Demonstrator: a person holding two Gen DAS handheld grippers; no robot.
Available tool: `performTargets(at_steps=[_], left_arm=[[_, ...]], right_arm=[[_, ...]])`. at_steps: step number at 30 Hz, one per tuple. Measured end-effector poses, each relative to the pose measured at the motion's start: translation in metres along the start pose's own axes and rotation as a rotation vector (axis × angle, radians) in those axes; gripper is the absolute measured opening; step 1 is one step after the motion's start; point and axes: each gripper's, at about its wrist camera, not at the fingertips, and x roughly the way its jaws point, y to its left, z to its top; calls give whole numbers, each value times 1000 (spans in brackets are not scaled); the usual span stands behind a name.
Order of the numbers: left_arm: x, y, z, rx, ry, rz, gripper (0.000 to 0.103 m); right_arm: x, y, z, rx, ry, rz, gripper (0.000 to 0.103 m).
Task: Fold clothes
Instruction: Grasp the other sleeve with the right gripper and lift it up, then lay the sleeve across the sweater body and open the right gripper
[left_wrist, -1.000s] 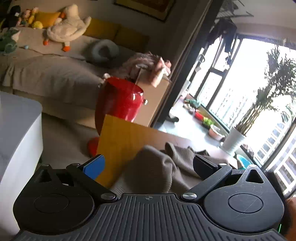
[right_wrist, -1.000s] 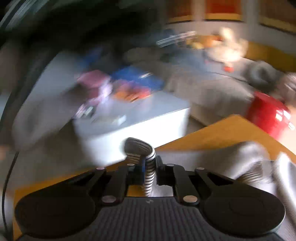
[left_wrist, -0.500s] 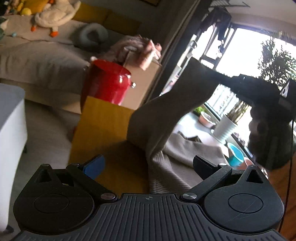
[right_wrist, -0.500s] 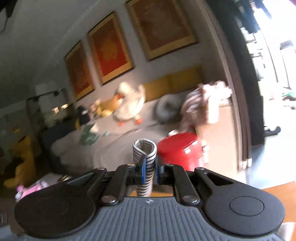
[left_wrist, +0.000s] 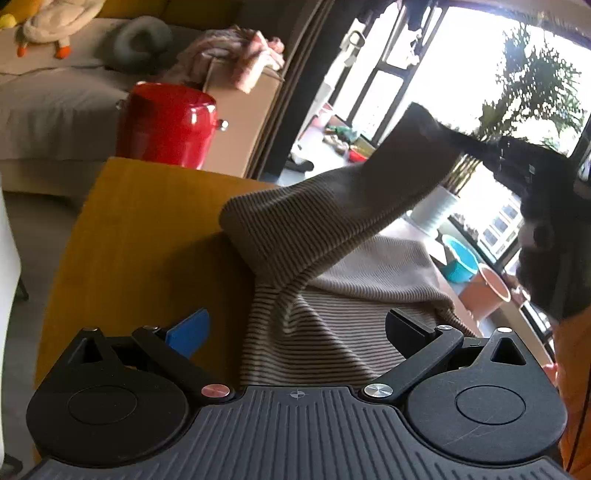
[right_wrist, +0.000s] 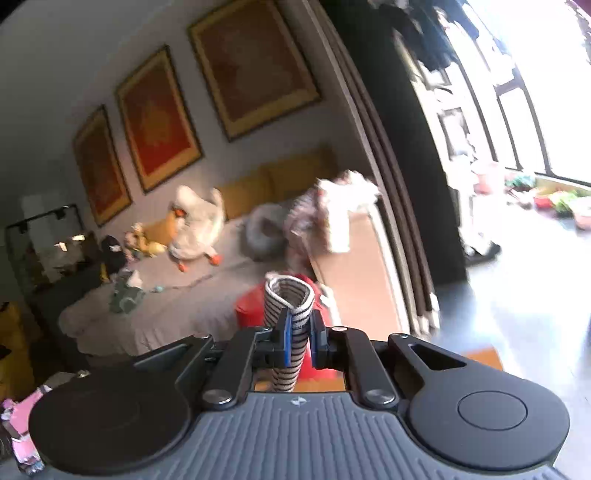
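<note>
Item: beige, finely striped ribbed knit garment (left_wrist: 332, 325), lying partly on the yellow wooden worktop (left_wrist: 140, 236). One long portion, seemingly a sleeve, rises off the garment's body and stretches up and away to the right tool (left_wrist: 517, 162), which shows dark against the window.

Right tool (right_wrist: 298, 334): closed on a doubled fold of the striped knit, which stands up in a loop between its blue-padded fingers (right_wrist: 285, 334); it is raised well above the garment's body and looks out over the room.

Left tool (left_wrist: 295, 332): open wide, holding nothing, its fingers on either side of the garment's near edge, just above the cloth.

Step in hand, as a judgement: a sleeve or corner is lifted for carrying across the garment's body, a fold in progress. The next move appears to call for laying the lifted part down flat over the body with no twist in it, while the left tool pins or takes the near edge so that the knit does not slide on the worktop.

Hidden or unclear: the garment's full outline, collar and hem are cut off by the left tool's body. How many folds the cloth already holds cannot be told. The right view is blurred and shows only a sliver of the worktop. A person's orange sleeve (left_wrist: 572, 369) enters at the right edge.
</note>
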Motion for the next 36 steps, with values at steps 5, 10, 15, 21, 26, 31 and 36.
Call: performTargets(at_steps=[5, 10, 15, 21, 26, 31, 36], left_arm=[[21, -17, 4, 43, 25, -1, 103], [40, -36, 11, 99, 17, -21, 103], [61, -44, 20, 137, -30, -42, 103], [96, -48, 15, 190, -86, 7, 103], [113, -51, 3, 282, -90, 76, 103], [111, -48, 0, 265, -91, 61, 103], [110, -46, 1, 254, -93, 55, 103]], right_arm=[[-13, -46, -55, 17, 119, -139, 10], [-30, -61, -91, -9, 242, -193, 15], [-57, -39, -70, -106, 129, -221, 31], [-13, -30, -71, -10, 175, -128, 77], [8, -31, -111, -21, 231, -151, 86], [12, -25, -111, -42, 241, -139, 95], [19, -22, -111, -64, 261, -122, 103]])
